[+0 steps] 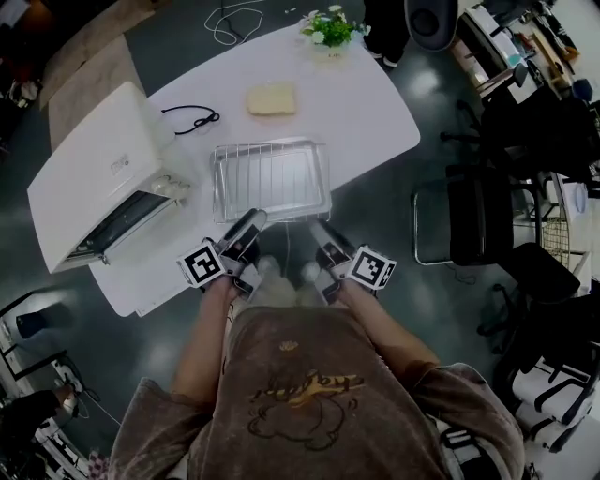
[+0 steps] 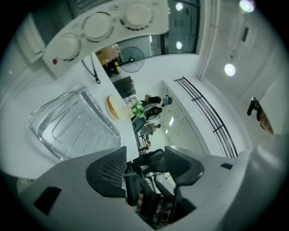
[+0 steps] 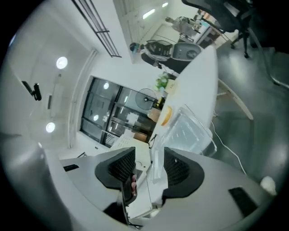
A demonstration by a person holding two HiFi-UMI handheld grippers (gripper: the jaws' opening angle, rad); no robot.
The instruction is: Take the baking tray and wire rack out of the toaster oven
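The white toaster oven (image 1: 103,178) stands at the table's left with its door dropped open. A shiny baking tray (image 1: 323,178) lies on the table in front of me, and the wire rack (image 1: 267,173) rests in it. My left gripper (image 1: 251,222) hovers at the tray's near left corner and my right gripper (image 1: 319,230) at its near right corner. Both are open and hold nothing. In the left gripper view the tray (image 2: 67,124) lies beyond the left gripper (image 2: 144,169), with the oven's knobs (image 2: 97,25) above. In the right gripper view the tray (image 3: 189,131) shows past the right gripper (image 3: 149,169).
A slice of bread (image 1: 272,98) and a small potted plant (image 1: 328,28) sit at the far side of the table. A black cable (image 1: 192,119) lies beside the oven. Black office chairs (image 1: 487,216) stand to the right of the table.
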